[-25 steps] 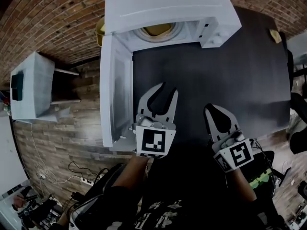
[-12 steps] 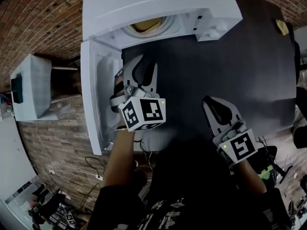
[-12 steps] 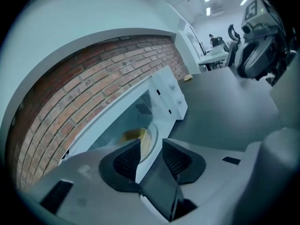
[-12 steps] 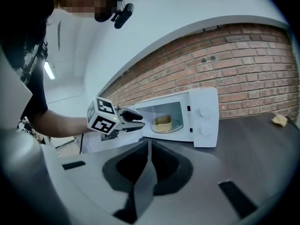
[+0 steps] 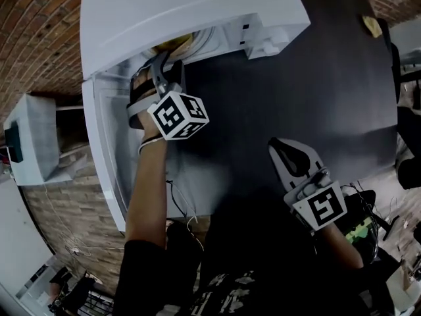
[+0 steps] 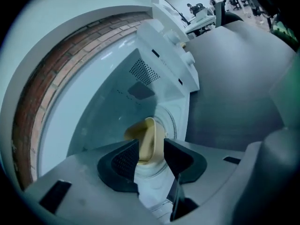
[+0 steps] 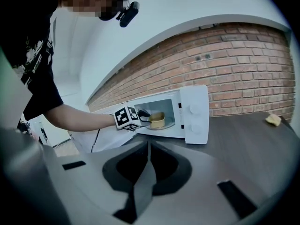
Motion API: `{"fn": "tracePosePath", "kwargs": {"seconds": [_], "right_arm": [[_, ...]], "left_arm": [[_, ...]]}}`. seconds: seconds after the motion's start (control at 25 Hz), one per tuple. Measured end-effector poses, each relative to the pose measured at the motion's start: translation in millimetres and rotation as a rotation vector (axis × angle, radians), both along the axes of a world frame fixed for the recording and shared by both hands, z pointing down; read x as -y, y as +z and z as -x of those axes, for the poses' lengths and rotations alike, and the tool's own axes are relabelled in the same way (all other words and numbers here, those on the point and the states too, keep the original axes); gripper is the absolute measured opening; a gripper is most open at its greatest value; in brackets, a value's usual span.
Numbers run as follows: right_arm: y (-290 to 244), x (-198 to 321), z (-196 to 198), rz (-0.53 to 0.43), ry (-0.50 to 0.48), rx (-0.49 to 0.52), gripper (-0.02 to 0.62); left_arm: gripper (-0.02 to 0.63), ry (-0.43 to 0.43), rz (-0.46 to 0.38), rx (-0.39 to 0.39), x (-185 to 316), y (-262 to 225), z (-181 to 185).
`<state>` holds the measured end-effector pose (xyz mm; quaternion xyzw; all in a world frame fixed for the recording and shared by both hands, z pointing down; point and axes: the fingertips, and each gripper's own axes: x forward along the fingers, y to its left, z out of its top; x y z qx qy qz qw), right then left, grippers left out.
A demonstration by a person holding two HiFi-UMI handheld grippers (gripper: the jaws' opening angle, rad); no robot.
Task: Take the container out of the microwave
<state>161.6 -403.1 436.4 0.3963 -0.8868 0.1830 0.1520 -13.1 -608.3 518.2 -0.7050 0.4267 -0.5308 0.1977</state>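
The white microwave point(image 5: 191, 12) stands open at the table's far left. A yellowish container point(image 6: 149, 137) sits on its turntable, and shows in the head view point(image 5: 174, 45) and the right gripper view point(image 7: 157, 120). My left gripper point(image 6: 150, 156) reaches into the microwave's mouth point(image 5: 161, 68). Its jaws have just been opening and stand open. The container's near edge shows in the gap between them, and the pads do not press on it. My right gripper point(image 5: 288, 151) hovers over the table's near edge, shut and empty point(image 7: 147, 170).
The microwave's door point(image 5: 105, 157) hangs open to the left, beside my left forearm. The dark table point(image 5: 296, 78) runs off to the right, with a small yellow thing point(image 5: 371, 25) at its far right corner. A white cabinet point(image 5: 26, 137) stands on the floor at left.
My left gripper has travelled from the table's near edge up into the microwave's opening, rolling as it went, and its jaws have spread. My right gripper has shifted only slightly.
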Motion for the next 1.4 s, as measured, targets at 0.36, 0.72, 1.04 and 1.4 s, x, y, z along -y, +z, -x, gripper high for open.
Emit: {"fn": "tracePosePath", "kwargs": {"seconds": [0.36,0.72,1.04,1.4], "right_arm": [[4,-2,-17,0.014,0.064,-0.006,0.064],[-1,-7,-25,-0.002,0.115,-0.001,0.064],[-11,-23,-5,-0.034,0.091,0.014,0.064],[-22,-51,22,-0.084,0.115,0.024,0.064]], "left_arm": [[0.149,-0.004,0.132,0.085,29,41,6],[0.031,-0.001,0.156,0.098,14,35,0],[0.031,0.035,0.149,0.022,-50,9,-18],[0.031,0.182,0.220,-0.029,-167,20,-59]]}}
